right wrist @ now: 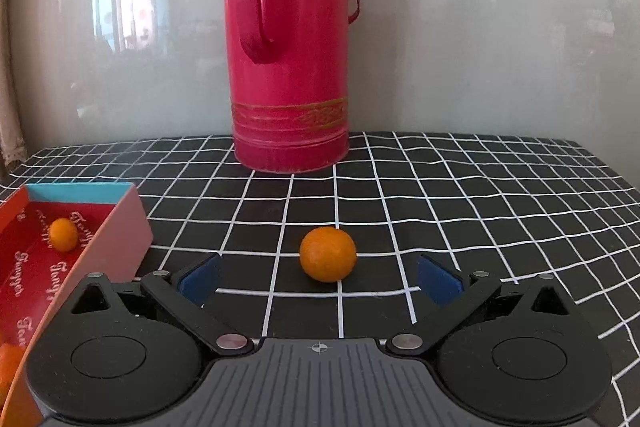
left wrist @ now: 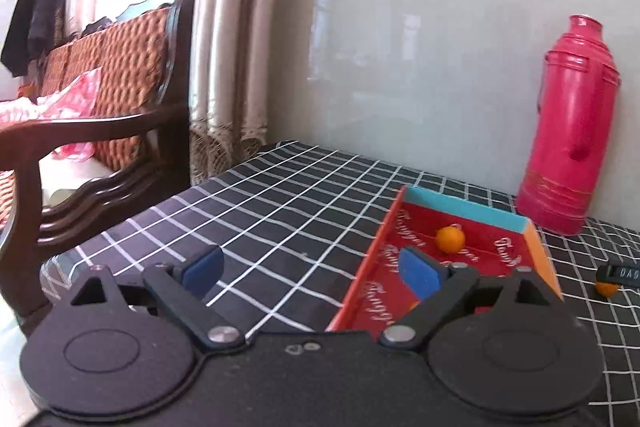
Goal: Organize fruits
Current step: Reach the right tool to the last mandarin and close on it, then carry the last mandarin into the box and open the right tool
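Right claw [right wrist: 318, 279] wide, empty, fingers straddling loose orange [right wrist: 327, 253] on tabletop [right wrist: 460, 187]: pre-grasp alignment. Left claw [left wrist: 310, 273] wide, empty, over near-left wall of red box [left wrist: 362, 277]; boxed orange [left wrist: 450, 238] rests at far end.

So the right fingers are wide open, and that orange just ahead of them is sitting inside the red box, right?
Not quite. The right wrist view shows that orange on the checked tablecloth, outside the red box. The right fingers are indeed wide open.

Black gripper [right wrist: 318, 277] — blue pads [right wrist: 438, 279], silver screws
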Demonstrator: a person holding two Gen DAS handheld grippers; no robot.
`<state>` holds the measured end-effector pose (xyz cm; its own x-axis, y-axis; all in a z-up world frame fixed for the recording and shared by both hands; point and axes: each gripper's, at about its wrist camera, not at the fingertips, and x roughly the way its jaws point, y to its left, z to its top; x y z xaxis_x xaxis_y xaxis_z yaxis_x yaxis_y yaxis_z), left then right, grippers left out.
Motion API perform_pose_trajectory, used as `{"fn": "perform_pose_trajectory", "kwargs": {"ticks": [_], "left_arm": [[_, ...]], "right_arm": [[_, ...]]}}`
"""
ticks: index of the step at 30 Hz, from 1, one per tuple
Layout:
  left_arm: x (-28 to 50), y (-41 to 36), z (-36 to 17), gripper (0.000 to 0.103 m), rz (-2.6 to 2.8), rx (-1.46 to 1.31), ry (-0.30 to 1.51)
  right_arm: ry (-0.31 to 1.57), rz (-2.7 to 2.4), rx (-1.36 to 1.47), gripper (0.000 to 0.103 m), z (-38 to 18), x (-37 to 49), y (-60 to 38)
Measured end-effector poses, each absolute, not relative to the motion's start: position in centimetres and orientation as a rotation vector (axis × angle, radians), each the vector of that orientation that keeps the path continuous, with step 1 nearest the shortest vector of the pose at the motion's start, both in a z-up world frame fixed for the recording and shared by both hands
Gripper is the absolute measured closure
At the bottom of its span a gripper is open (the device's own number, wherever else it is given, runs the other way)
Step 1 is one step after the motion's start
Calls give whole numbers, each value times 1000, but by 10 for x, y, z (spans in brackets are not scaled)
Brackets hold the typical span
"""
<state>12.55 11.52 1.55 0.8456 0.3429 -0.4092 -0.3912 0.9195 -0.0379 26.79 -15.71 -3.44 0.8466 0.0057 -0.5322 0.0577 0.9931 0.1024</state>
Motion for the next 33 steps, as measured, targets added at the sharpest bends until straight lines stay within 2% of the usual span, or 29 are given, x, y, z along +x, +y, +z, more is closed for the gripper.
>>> {"fn": "perform_pose_trajectory", "kwargs": {"ticks": [1,3,4,9,13,14,15,21,33], "left_arm": [[125,118,14,15,392,-125,412],[125,122,13,15,401,-130,421],[123,124,13,15,404,-133,422],[119,130,12,15,421,-141,419],[120,132,11,15,423,-155,431],[120,132,10,15,425,-158,430],[119,132,11,15,426,-159,429],[120,134,10,15,432,-168,432],[117,139,11,15,455,-172,429]], "right_arm": [[565,-25,123,3,-35,273,-157],[593,-16,125,40,-38,284,-157],[612,-12,129,45,-40,290,-157],[632,-52,115,45,-45,300,-159],[671,-73,106,49,-51,305,-160],[681,-70,123,56,-53,306,-163],[678,-72,124,66,-54,306,-164],[666,-17,120,66,-51,300,-159],[469,308,192,66,-2,245,-124]]}}
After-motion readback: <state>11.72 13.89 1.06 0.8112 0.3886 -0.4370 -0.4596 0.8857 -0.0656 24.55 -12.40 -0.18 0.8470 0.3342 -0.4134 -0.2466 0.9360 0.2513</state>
